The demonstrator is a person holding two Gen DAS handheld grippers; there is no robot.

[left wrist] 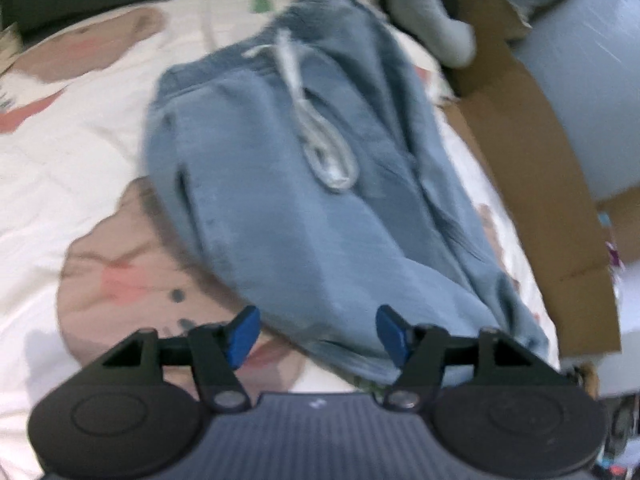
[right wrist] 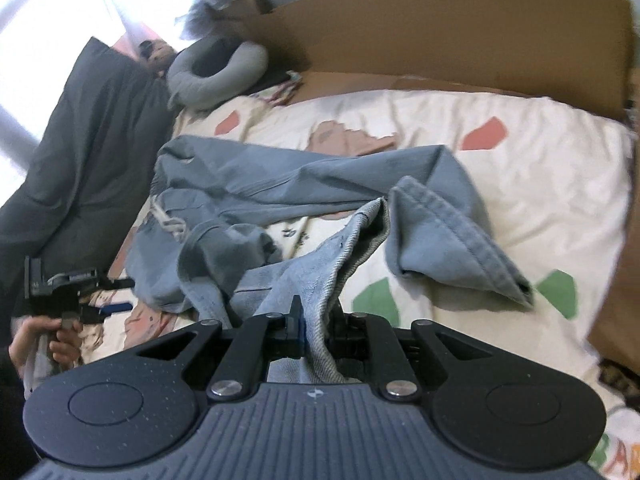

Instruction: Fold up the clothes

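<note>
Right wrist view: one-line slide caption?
Right hand-held gripper shut on a leg of blue sweatpants spread over a patterned duvet, cardboard behind.

Soft matt blue cloth trousers (left wrist: pixel 304 200) lie by brown cardboard (left wrist: pixel 532 128) on printed fabric bedding (left wrist: pixel 72 160).

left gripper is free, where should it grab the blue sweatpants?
Probably the waistband edge by the drawstring, approached low from the bedsheet side. It lies flat with a thick hem; the right gripper already pinches a leg cuff; the left gripper is open.
</note>
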